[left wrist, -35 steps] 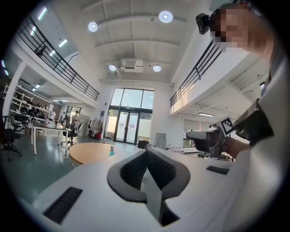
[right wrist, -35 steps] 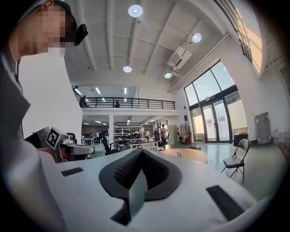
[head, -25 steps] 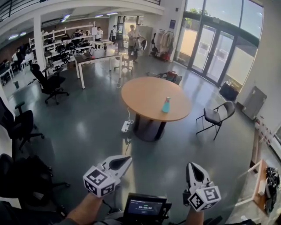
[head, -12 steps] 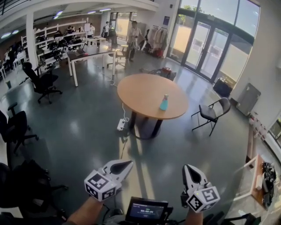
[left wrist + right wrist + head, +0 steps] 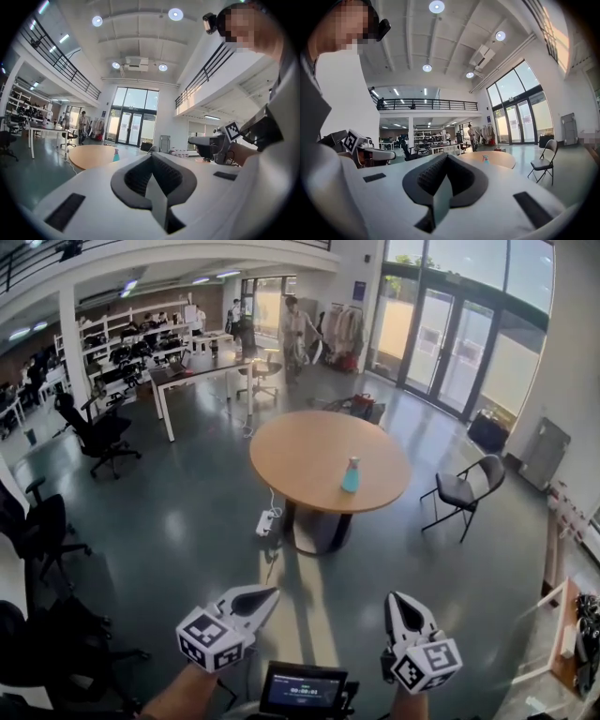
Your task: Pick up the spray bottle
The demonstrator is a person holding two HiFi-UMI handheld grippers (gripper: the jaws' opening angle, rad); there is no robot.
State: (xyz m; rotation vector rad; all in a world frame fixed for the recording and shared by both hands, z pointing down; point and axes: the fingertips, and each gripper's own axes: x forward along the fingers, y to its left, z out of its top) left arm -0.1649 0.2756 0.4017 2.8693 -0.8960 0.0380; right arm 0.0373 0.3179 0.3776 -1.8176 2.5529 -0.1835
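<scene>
A light blue spray bottle (image 5: 351,474) stands upright on a round wooden table (image 5: 300,451) far ahead across the floor; it also shows small as the bottle (image 5: 116,155) in the left gripper view and the bottle (image 5: 485,159) in the right gripper view. My left gripper (image 5: 265,593) is held low at the front left, shut and empty. My right gripper (image 5: 397,601) is beside it at the front right, also shut with nothing in it. Both point level toward the table, well short of it.
A folding chair (image 5: 464,491) stands right of the table. A power strip (image 5: 265,521) with a cable lies on the floor by the table's base. Office chairs (image 5: 98,432) and desks (image 5: 197,371) fill the left side. A person (image 5: 295,329) stands at the back near glass doors (image 5: 455,348).
The table and bottle have shifted slightly in the head view as I moved across the floor with both grippers. Both grippers stay shut and keep their places in front of me.
</scene>
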